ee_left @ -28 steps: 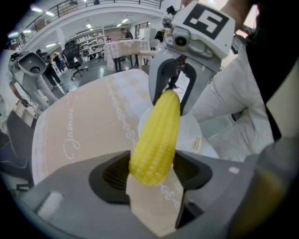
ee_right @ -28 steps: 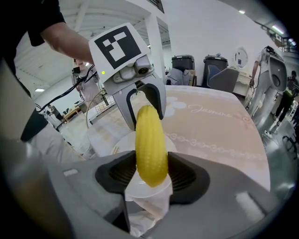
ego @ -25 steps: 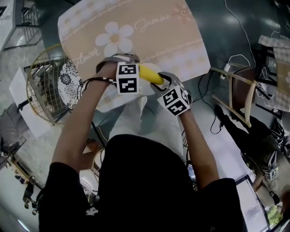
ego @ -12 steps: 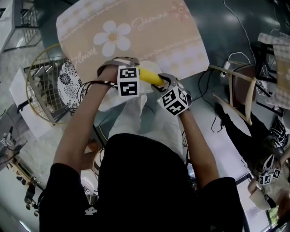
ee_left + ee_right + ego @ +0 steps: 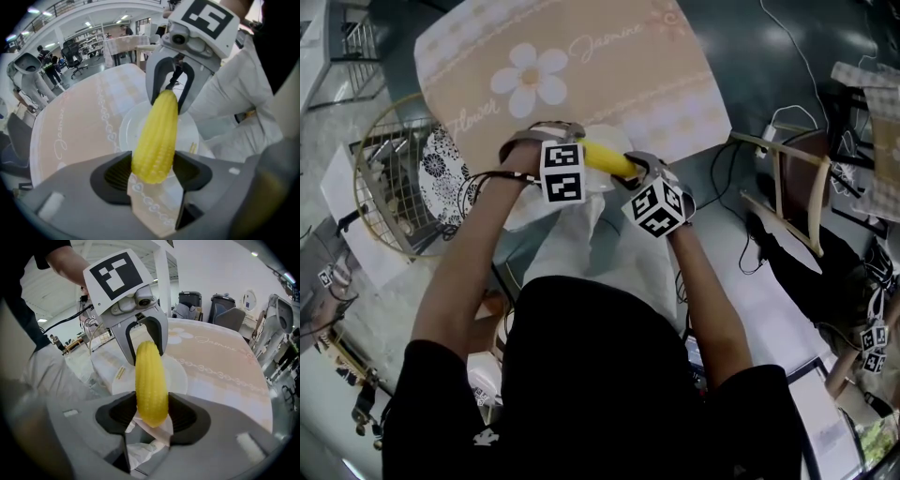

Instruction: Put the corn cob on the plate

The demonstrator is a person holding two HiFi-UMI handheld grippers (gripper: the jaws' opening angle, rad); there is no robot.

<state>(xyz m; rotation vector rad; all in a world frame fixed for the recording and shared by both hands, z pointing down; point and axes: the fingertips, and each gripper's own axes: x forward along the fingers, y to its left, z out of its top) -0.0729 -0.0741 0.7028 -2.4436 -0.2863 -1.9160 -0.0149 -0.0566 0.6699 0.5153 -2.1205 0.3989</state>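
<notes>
I hold the corn [image 5: 605, 157] with both grippers. My left gripper [image 5: 152, 171] pinches one end of it tight, with a dark pad pressing on each side. My right gripper [image 5: 152, 416] pinches the other end the same way. The two grippers face each other, and the corn runs straight from one to the other like a little bridge.

The corn is yellow and bumpy. It is up in the air over the white plate [image 5: 190, 133], not lying on it. The plate sits near my edge of the table, on a cloth [image 5: 581, 75] that is tan with a big white flower and curly writing.

From above, my arms reach out in front of me and the marker cubes sit close together. A round wire basket [image 5: 394, 178] stands to my left of the table. A wooden chair [image 5: 792, 197] stands on the floor to my right, well away from the plate.
</notes>
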